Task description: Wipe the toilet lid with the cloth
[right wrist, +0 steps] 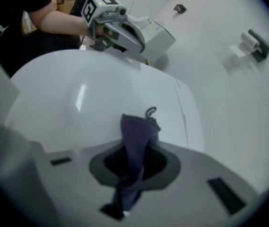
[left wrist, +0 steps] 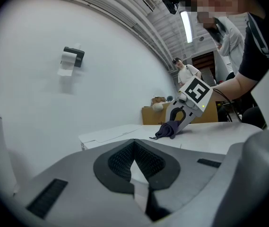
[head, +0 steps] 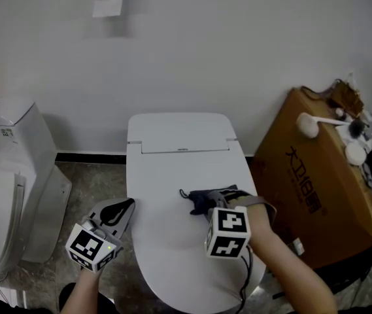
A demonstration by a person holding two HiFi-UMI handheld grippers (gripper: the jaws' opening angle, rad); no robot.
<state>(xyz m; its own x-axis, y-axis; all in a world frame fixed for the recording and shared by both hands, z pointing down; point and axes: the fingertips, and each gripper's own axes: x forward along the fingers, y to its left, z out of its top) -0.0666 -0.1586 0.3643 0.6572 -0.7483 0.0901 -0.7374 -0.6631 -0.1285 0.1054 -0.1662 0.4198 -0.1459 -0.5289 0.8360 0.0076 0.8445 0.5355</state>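
Observation:
The white toilet lid (head: 172, 169) is closed and fills the middle of the head view. A dark blue cloth (head: 206, 199) lies bunched on the lid, right of its middle. My right gripper (head: 219, 205) is shut on the cloth (right wrist: 136, 136), whose free end and loop rest on the lid (right wrist: 91, 93). My left gripper (head: 121, 209) hovers at the lid's left edge, shut with nothing between its pads (left wrist: 125, 164). From the left gripper view I see the right gripper (left wrist: 181, 117) pressing the cloth (left wrist: 168, 129) down on the lid (left wrist: 219, 131).
A second white toilet (head: 9, 188) stands at the left on the tiled floor. A brown cardboard box (head: 310, 188) with brushes on top stands close at the right. A paper holder (head: 107, 5) hangs on the white wall. A person (left wrist: 186, 72) stands far behind.

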